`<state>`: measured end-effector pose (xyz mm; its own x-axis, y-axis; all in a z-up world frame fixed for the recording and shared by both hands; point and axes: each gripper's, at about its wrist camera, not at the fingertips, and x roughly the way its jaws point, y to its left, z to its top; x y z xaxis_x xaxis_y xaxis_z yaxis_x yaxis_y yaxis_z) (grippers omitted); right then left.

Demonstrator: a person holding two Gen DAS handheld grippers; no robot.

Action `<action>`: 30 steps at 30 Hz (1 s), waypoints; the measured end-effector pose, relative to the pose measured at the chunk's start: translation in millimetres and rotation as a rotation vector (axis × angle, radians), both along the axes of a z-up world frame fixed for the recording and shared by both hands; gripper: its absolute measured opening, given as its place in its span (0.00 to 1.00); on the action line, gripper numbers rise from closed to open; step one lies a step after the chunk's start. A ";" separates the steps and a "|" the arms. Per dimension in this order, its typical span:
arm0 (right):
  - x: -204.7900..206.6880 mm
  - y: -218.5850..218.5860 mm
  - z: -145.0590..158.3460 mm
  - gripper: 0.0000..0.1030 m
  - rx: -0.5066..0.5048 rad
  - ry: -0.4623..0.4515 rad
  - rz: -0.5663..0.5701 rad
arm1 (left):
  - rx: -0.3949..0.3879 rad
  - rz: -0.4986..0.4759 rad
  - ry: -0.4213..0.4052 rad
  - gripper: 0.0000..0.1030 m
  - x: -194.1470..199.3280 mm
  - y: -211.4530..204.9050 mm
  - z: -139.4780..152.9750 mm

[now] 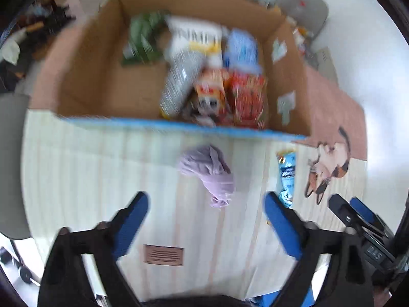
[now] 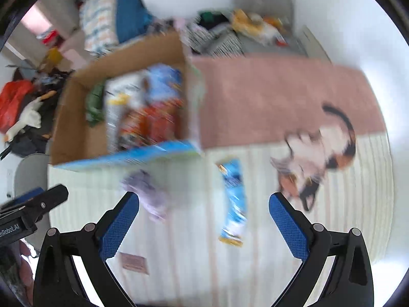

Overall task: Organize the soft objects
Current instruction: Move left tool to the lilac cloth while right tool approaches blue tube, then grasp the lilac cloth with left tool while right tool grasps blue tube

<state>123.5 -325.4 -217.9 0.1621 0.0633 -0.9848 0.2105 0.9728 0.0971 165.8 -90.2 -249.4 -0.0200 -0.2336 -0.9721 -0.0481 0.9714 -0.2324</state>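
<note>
- Underneath everything lies a striped cream mat with a pink band and a printed cat, spread in a cluttered room.
- My landmark is the cardboard box, open at the top, standing on the far part of the mat.
- Inside the box sit several packets already: a green one, a white one, a pale blue one and red ones. I judge the sorting well along, since most soft things seem to be in.
- Just in front of the box's blue-edged near wall lies a bunched lilac cloth, loose on the mat.
- To the right of that cloth, also in front of the box, lies a blue snack packet, lengthwise on the mat.
- These two, I judge, are what is left to put in.
- My left claw hangs over the mat, its fingers spread wide and holding nothing, the cloth just beyond them.
- My right claw is likewise spread wide and empty, the blue packet lying between its fingers in the view.
</note>
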 end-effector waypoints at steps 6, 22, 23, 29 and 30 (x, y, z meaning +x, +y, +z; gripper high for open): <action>-4.6 -46.5 -56.4 0.99 0.006 0.086 -0.079 | 0.023 0.004 0.117 0.74 14.2 -35.8 -73.4; 16.5 -26.0 -167.8 0.32 -0.019 0.308 0.032 | 0.254 -0.239 0.055 0.37 -27.4 -47.7 -116.7; 14.8 -22.8 -168.5 0.28 -0.015 0.320 0.040 | 0.254 -0.244 0.060 0.37 -32.7 -43.0 -116.8; -0.9 3.9 -171.5 0.24 0.053 0.330 0.093 | 0.187 -0.214 0.089 0.43 -47.8 -19.4 -117.5; -2.1 6.4 -172.5 0.25 0.044 0.329 0.097 | 0.168 -0.192 0.095 0.43 -46.8 -15.1 -117.1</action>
